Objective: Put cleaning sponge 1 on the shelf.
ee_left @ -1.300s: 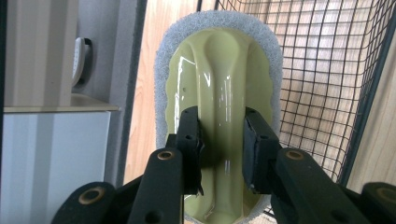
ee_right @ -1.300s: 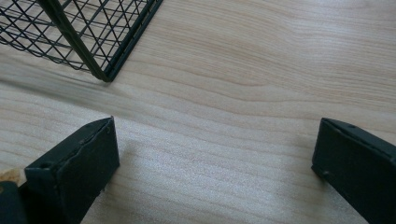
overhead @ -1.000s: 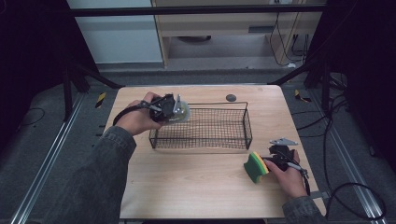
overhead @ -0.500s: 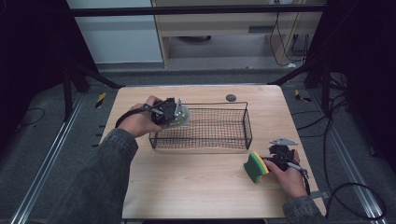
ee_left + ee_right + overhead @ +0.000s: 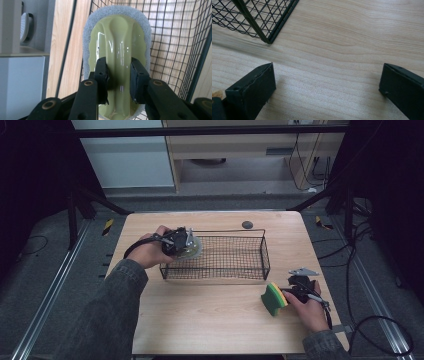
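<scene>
Left claw grips a scrubber over the wire basket; right claw rests spread open on the tabletop beside a sponge.

In the left gripper view, the left claw [image 5: 118, 80] is clamped on the raised green plastic handle ridge of a handled scrubber [image 5: 117, 45], whose grey foam pad rims the glossy green body. From the high view, this scrubber [image 5: 192, 247] is held at the left end of the black wire basket [image 5: 227, 270], which stands mid-tabletop [image 5: 210, 320]. In the right gripper view, the right claw [image 5: 327, 92] has its jaws wide apart with nothing between them, bare wood below and a basket corner [image 5: 265, 37] ahead. In the high view, a green and yellow sponge [image 5: 273, 299] stands on edge just beside the right hand [image 5: 310, 307]. A small dark round object [image 5: 247, 224] lies near the tabletop's far edge.
</scene>
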{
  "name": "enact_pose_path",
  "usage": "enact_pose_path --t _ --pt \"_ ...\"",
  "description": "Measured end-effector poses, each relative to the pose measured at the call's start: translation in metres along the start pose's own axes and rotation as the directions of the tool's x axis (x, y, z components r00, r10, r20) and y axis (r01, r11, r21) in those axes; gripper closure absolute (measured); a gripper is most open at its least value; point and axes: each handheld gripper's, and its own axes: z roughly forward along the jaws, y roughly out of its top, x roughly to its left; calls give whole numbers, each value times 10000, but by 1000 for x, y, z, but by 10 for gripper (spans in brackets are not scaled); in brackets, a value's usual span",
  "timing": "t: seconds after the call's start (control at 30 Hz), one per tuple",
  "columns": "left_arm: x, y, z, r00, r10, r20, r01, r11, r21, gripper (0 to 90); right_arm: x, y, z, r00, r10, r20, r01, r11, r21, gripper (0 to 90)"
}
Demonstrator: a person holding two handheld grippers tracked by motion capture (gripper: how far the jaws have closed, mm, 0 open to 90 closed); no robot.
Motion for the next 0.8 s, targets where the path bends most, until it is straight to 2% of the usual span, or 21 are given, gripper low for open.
enact_pose_path --t 0.43,0.8 --pt "-2 -4 15 9987 -300 404 299 9995 44 708 0 0 0 10000 0 -1 0 10000 3 8" --pt "-4 -4 29 9959 -453 779 432 9987 278 708 0 0 0 9999 -102 -18 102 9999 23 8"
